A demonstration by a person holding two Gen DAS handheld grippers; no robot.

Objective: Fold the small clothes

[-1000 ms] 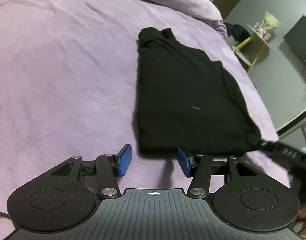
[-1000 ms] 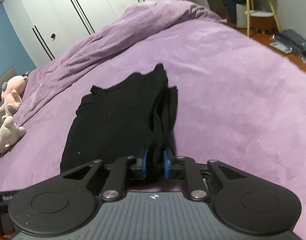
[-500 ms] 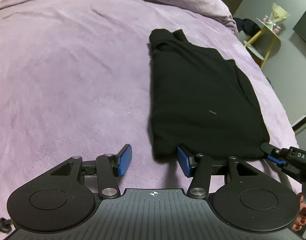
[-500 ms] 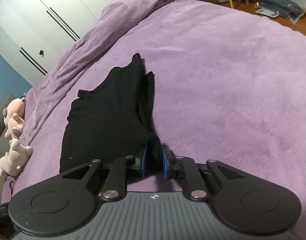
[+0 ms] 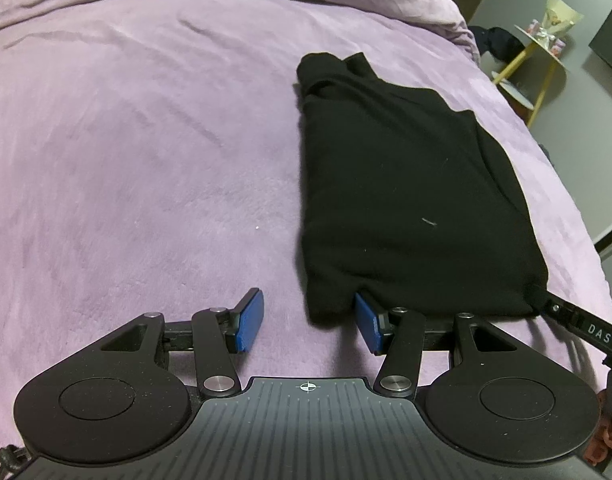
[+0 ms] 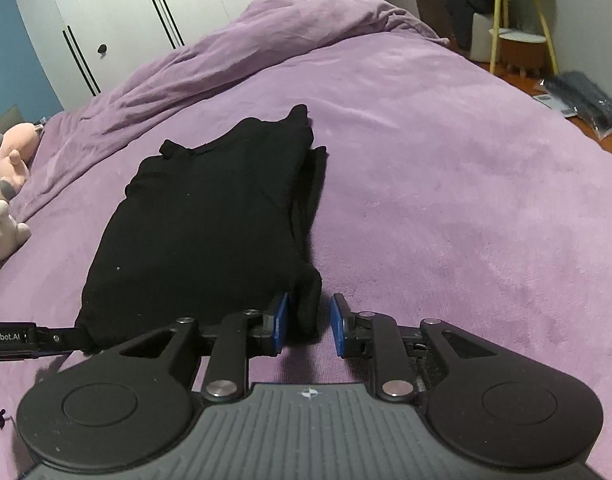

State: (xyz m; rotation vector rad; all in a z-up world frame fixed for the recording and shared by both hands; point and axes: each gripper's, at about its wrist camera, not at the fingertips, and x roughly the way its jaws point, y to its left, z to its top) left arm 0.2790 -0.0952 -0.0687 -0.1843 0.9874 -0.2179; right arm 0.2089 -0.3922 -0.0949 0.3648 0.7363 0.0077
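Black, folded lengthwise, your one garment lies on the purple blanket, its long axis running straight away from both tongs. Your left gripper is spread wide around the near left corner. Your right gripper stands narrowly parted around the near right corner. Two plush toys sit at the bed's left edge.

Broad bare purple bed lies to the left of the folded black garment, open for any pass. To its right, more bare cover runs to the bed's edge. The far side is blocked by a rumpled ridge of blanket. Plush toys sit by the left edge. A yellow side table stands off the bed's far right corner.
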